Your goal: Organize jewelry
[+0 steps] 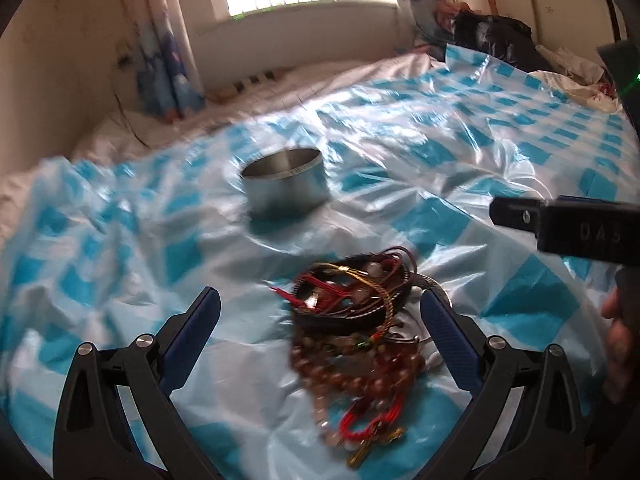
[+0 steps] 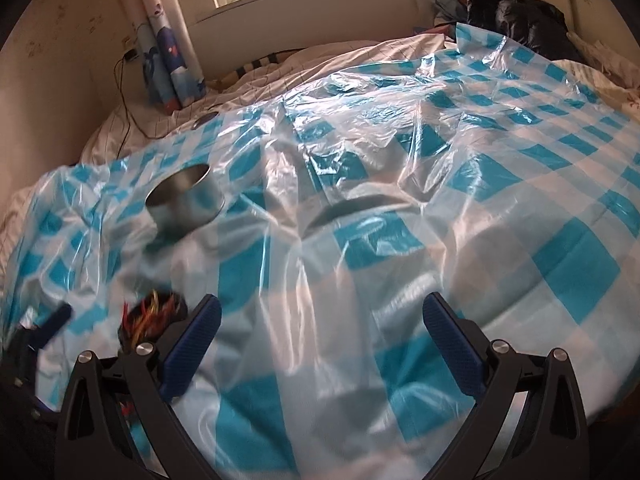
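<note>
- Left gripper (image 1: 320, 312): your jaws stand wide apart and grip nothing; the jewelry pile (image 1: 356, 320) lies between the blue pads (image 1: 192, 340), nearer the right-hand one.
- Jewelry pile, handling: judge it light, limp and tangled. Cords and bead strands will likely drag one another, so lifting one loop may pull up others. Take hold at the stacked dark bangles (image 1: 344, 316) on top, the stiffest part, rather than a loose strand.
- Jewelry pile, appearance: red and gold cords, brown-amber beads, a red tassel with a gold charm (image 1: 360, 456) trailing toward you; blurred by motion.
- Metal tin (image 1: 286, 184): open, upright, beyond the pile on the crinkled blue-checked plastic sheet (image 1: 520, 152), which looks slippery.
- Right gripper (image 2: 320, 344): jaws wide apart, empty, over bare sheet, well right of the pile.
</note>
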`<state>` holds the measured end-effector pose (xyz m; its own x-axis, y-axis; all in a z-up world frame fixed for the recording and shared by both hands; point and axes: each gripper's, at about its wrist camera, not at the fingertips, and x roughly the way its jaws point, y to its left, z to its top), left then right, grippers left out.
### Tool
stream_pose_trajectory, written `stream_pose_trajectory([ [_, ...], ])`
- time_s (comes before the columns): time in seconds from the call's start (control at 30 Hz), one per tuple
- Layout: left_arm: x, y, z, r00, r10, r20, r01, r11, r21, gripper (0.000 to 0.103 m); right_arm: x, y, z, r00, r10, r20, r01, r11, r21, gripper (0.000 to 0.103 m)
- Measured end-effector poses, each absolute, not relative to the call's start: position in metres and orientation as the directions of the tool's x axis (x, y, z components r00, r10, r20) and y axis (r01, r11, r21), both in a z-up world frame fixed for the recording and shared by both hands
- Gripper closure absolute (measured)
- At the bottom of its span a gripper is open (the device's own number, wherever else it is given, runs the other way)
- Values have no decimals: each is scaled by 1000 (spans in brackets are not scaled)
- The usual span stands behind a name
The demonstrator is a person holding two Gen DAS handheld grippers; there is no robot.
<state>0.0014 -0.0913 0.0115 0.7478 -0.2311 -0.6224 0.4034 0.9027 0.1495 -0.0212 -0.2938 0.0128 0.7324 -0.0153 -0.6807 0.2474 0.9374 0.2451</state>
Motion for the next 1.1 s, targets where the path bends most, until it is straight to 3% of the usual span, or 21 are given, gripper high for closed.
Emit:
stream_pose_trajectory([
  [0.17,6,-85,5,715,-239,-657,385,919,84,10,-19,-291,6,713,65,-698,242,912,332,6],
  [0.23,6,-82,4,696,-262,-669,409,910,69,32,-20,-289,8,719,59,-693,236,917,323,6],
  [0.27,5,-79,3,678,-288,-676,425,904,41,37,-20,-289,8,721,57,-690,238,916,325,6],
  [0.33,5,-73,1,645,-334,-687,444,896,-19,57,-20,-290,7,718,62,-693,242,911,333,6],
  [0.37,6,-72,1,636,-338,-694,446,895,-27,62,-20,-291,6,714,65,-697,246,909,337,6],
  [0.43,6,-73,-1,627,-330,-706,455,890,-12,83,-20,-290,5,711,66,-700,247,909,336,6],
  [0.5,4,-74,0,628,-320,-709,456,890,3,95,-21,-289,7,713,58,-698,245,913,327,6],
  [0.73,5,-49,15,558,-453,-696,473,862,-182,100,-21,-279,12,720,72,-690,197,933,303,6],
  [0.9,17,-20,40,539,-547,-640,474,825,-306,100,-10,-259,22,705,237,-668,17,937,350,6],
  [1.1,48,-3,68,605,-532,-592,462,840,-283,100,33,-241,14,575,455,-680,-91,861,500,6],
])
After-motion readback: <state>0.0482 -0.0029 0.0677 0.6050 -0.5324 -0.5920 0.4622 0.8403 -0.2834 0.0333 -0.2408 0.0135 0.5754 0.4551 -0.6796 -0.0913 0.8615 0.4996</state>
